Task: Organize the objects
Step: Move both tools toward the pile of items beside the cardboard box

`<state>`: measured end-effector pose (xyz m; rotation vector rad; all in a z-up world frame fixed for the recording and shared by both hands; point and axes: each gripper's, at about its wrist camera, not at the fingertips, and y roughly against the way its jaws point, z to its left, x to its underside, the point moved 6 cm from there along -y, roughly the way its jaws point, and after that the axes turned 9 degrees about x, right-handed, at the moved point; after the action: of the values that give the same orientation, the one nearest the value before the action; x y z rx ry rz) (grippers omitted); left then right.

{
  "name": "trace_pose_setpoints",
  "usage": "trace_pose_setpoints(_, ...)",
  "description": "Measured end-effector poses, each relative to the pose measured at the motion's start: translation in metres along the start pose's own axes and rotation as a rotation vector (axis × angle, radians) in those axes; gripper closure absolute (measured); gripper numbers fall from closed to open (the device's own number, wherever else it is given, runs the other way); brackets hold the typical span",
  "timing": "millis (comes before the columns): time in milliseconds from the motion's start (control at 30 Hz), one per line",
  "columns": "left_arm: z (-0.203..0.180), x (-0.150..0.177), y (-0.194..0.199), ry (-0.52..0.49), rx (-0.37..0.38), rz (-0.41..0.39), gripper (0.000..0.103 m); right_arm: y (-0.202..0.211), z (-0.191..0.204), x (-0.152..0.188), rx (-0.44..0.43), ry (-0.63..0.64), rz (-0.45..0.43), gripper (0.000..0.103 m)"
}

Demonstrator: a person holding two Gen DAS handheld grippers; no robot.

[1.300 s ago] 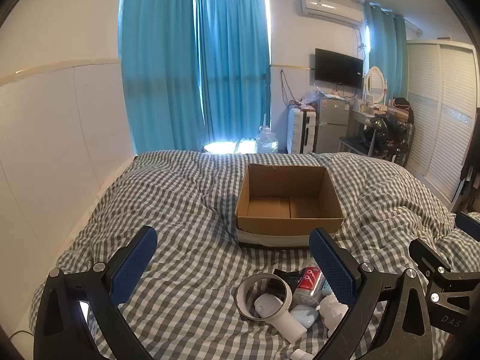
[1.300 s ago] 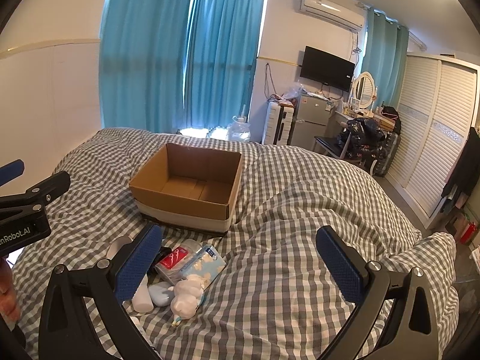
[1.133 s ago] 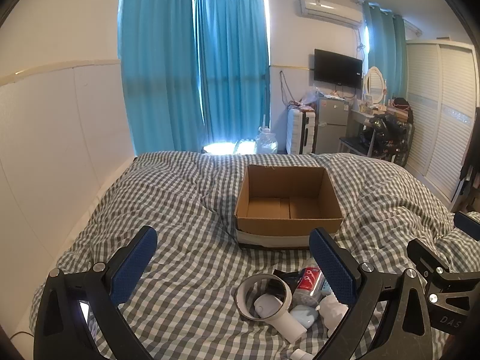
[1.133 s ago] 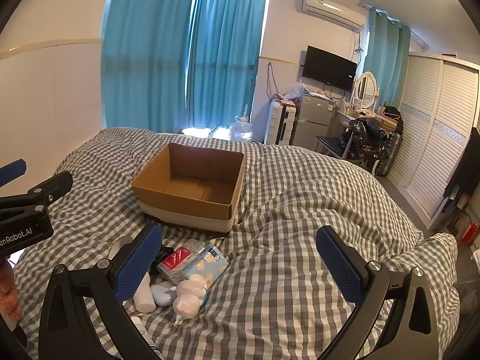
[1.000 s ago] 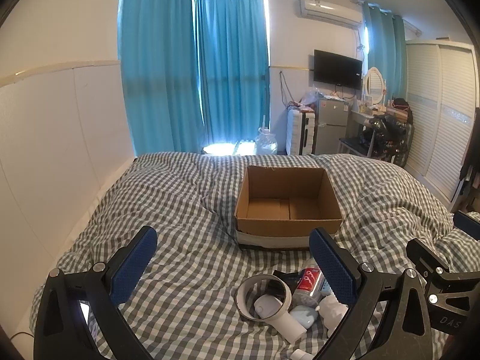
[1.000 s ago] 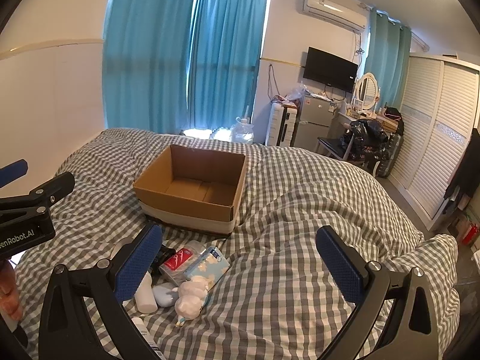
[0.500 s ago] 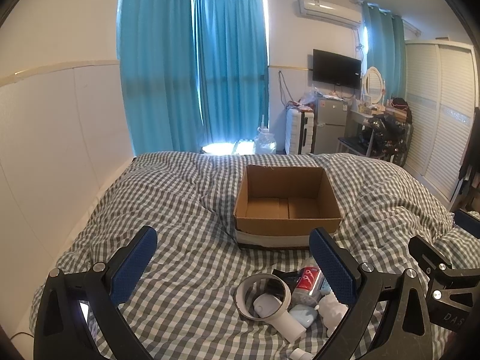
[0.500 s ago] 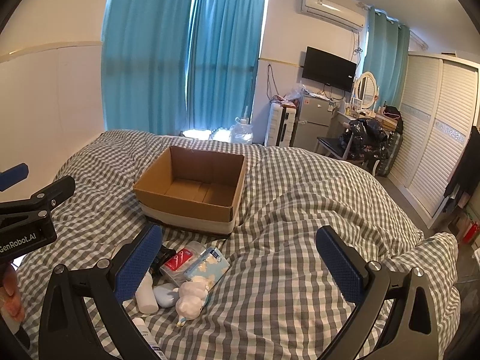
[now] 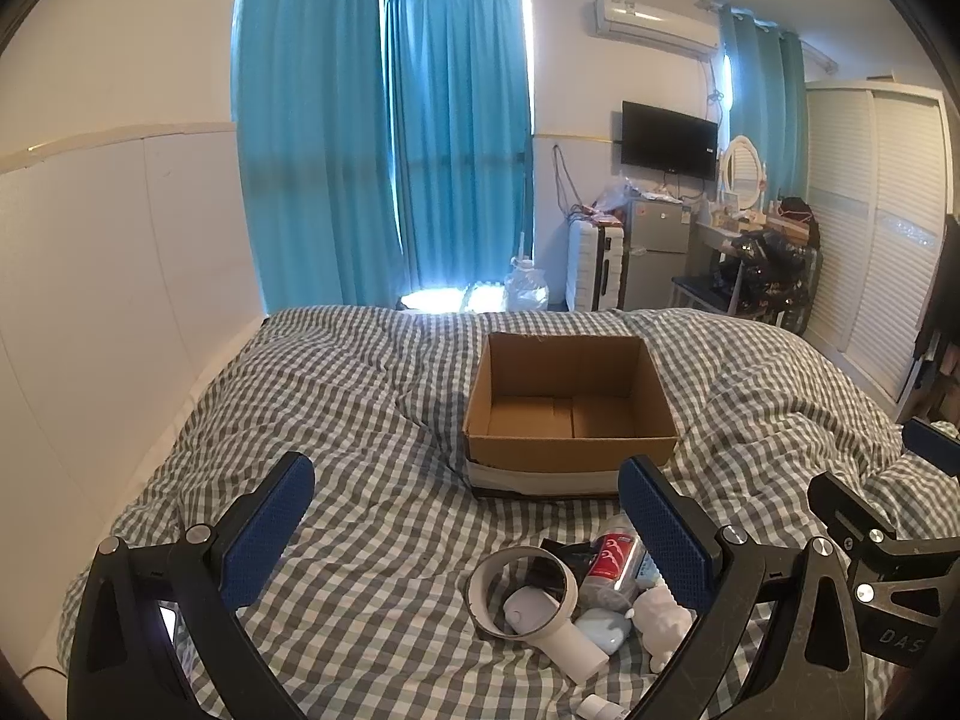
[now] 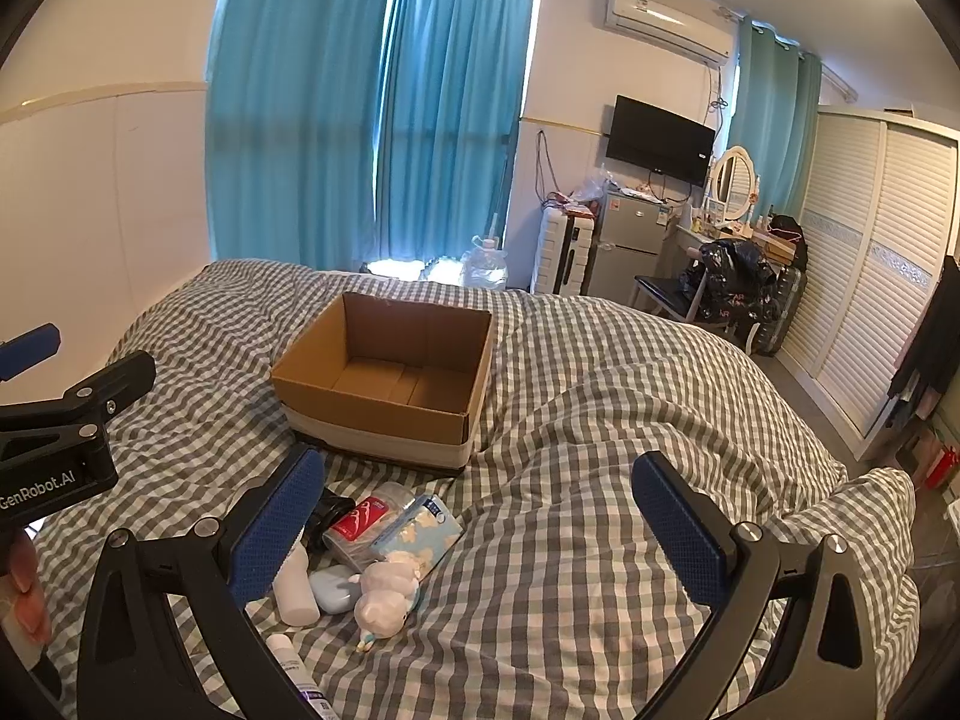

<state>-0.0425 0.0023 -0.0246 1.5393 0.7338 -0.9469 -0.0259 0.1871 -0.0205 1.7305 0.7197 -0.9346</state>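
An empty open cardboard box [image 9: 573,414] [image 10: 390,384] sits on the checked bed. In front of it lies a pile of small items: a white ring-handled controller [image 9: 528,600], a clear tub with a red label [image 9: 612,558] [image 10: 360,519], a tissue pack [image 10: 420,531], a pale blue case [image 10: 333,591], a white plush toy [image 10: 384,597] and a white bottle [image 10: 294,588]. My left gripper [image 9: 462,528] is open and empty above the pile's left side. My right gripper [image 10: 480,516] is open and empty, right of the pile.
The checked duvet [image 10: 600,420] covers the bed, with a white padded wall [image 9: 90,300] on the left. Blue curtains [image 9: 420,150], a small fridge [image 10: 624,252], a cluttered chair [image 10: 720,288] and a slatted wardrobe [image 10: 882,276] stand beyond the bed.
Both grippers stay open and almost still. The right view has drifted slightly, so the box and pile sit a little further right in it.
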Motion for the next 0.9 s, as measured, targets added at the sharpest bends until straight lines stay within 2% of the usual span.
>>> trace_pose_setpoints(467, -0.002, 0.003, -0.003, 0.001, 0.017, 0.021, 0.000, 0.001, 0.002, 0.002, -0.006, 0.002, 0.004, 0.000)
trace_pose_setpoints(900, -0.002, 0.030, -0.039, 0.013, 0.030, 0.148, 0.000, -0.025, 0.004, 0.019, -0.012, 0.004, 0.074, 0.000)
